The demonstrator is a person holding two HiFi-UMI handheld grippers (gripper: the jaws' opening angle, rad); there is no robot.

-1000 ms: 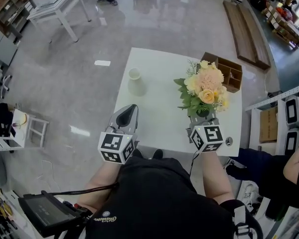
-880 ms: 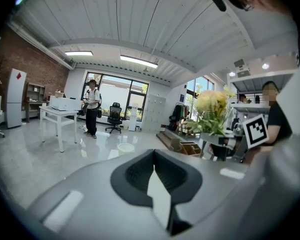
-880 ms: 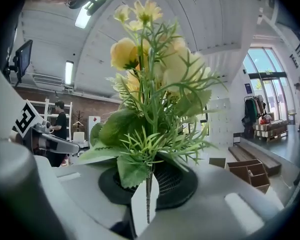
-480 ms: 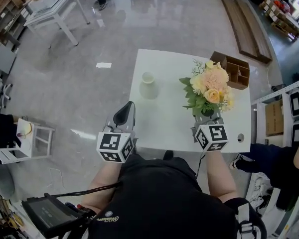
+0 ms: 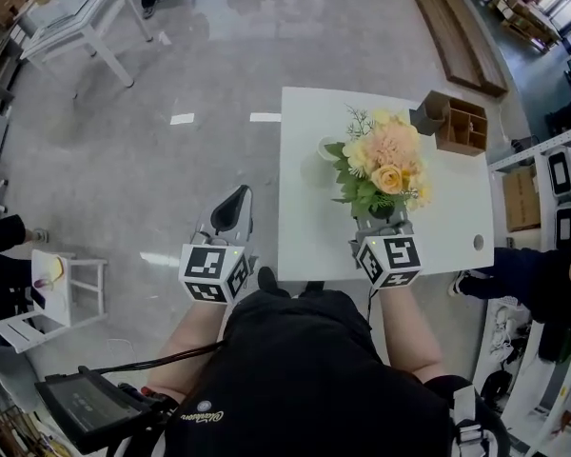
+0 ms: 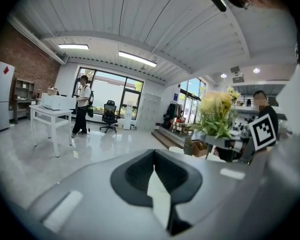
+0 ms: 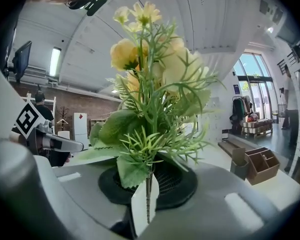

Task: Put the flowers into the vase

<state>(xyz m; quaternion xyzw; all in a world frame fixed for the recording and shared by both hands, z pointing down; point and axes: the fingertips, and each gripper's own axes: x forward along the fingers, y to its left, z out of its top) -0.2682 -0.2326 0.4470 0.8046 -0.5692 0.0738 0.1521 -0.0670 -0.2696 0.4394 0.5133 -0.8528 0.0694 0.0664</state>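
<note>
A bunch of yellow and peach flowers (image 5: 381, 160) with green leaves stands upright in my right gripper (image 5: 378, 219), which is shut on the stems low down. In the right gripper view the flowers (image 7: 150, 84) rise straight out of the right gripper (image 7: 149, 184). The white vase (image 5: 327, 147) stands on the white table (image 5: 305, 217), just left of the bunch, and the leaves partly hide it. My left gripper (image 5: 232, 208) hangs over the floor left of the table, shut and empty. The left gripper view shows the left gripper (image 6: 157, 176) with nothing between its pads.
A wooden organiser (image 5: 457, 122) sits on the table's far right corner. A person (image 5: 542, 284) is at the right beside shelving. A small white stool (image 5: 48, 284) stands at the left, and another white table (image 5: 67, 17) stands far left.
My right gripper has carried the flowers left across the table, close to the vase. My left gripper has moved left, off the table's edge and over the floor.
</note>
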